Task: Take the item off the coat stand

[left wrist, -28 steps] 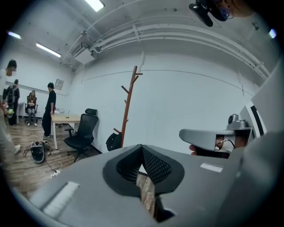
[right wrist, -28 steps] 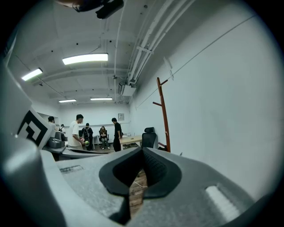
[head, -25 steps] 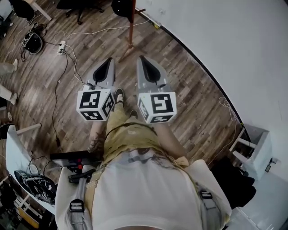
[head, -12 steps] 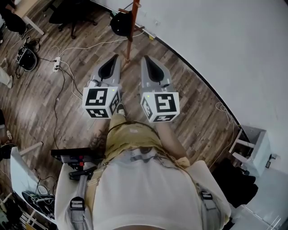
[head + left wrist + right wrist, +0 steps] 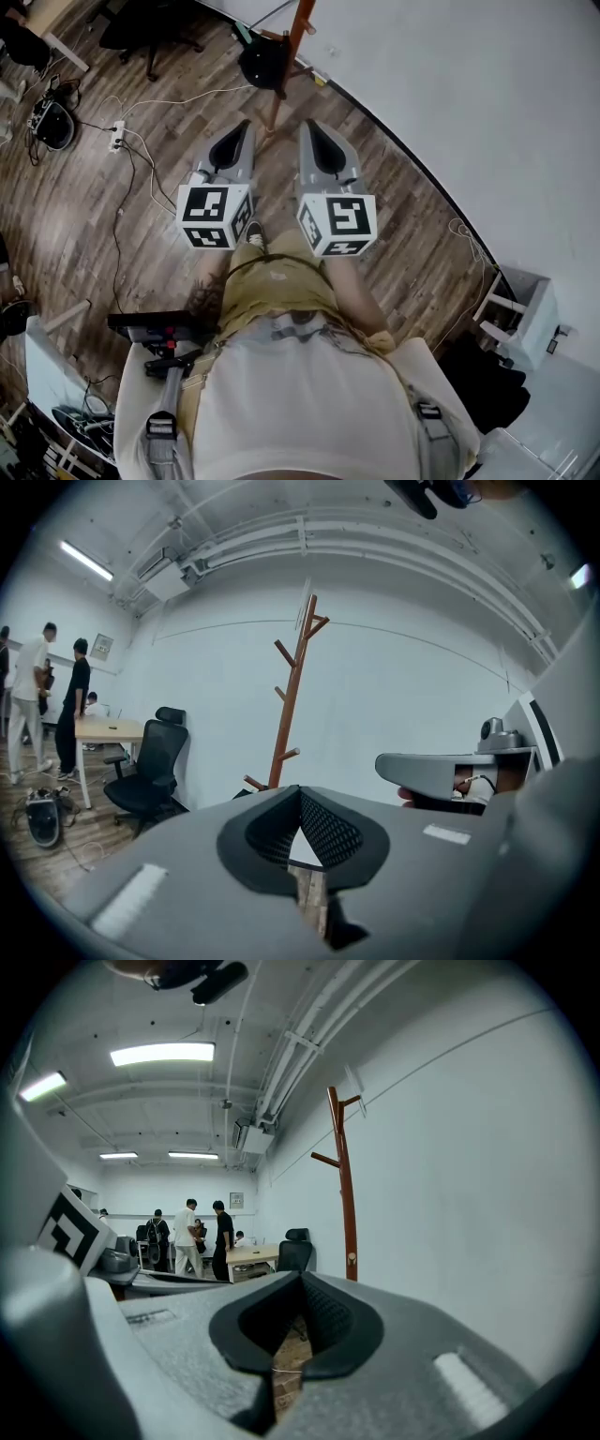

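Left gripper [image 5: 242, 127] is clamped shut on nothing, and it's way closer to the stand [image 5: 292, 42] than a second ago. The dark item [image 5: 262, 62] hangs on the stand's left side, just ahead of the tips now. Right gripper [image 5: 307, 126] alongside is closed and empty too, and it moved up as well.

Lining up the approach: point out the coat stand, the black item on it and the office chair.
coat stand [image 5: 290, 705]: left gripper view, mid-pole.
black item [image 5: 262, 64]: head view, its middle.
office chair [image 5: 155, 754]: left gripper view, backrest.
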### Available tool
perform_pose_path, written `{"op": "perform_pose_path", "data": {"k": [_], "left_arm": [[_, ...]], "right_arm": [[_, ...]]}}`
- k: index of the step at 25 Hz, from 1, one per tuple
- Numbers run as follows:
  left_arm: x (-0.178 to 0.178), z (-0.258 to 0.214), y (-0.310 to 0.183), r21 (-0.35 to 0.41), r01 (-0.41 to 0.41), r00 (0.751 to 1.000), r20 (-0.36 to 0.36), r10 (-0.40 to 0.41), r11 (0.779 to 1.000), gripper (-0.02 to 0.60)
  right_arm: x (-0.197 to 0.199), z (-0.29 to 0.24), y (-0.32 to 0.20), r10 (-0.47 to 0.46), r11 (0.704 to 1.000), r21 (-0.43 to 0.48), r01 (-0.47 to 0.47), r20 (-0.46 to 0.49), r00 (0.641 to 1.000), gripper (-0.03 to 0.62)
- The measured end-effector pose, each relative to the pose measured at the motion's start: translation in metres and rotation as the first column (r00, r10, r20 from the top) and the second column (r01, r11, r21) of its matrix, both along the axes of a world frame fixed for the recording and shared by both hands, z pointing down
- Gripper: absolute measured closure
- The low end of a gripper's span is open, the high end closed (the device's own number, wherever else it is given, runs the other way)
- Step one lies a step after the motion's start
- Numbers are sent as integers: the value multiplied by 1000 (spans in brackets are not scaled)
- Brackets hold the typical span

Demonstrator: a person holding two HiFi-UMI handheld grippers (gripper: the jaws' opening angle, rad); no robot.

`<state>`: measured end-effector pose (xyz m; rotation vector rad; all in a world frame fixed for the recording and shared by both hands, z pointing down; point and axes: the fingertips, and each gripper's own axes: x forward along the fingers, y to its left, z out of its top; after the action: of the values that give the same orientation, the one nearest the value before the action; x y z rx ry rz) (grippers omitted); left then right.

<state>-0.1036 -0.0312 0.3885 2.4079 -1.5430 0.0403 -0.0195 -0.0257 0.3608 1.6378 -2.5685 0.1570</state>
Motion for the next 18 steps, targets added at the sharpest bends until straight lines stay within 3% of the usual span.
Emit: {"op": "perform_pose_path", "data": {"k": [6, 18], "left_arm": [[11, 14, -36, -39, 12, 1000, 2, -12, 999, 580], [29, 37, -132, -74, 153, 986, 78, -147, 985, 580]], "right_arm": [[12, 16, -39, -11, 999, -45, 11, 4, 1000, 595], [35, 28, -142, -141, 989, -42, 141, 21, 990, 596]]}}
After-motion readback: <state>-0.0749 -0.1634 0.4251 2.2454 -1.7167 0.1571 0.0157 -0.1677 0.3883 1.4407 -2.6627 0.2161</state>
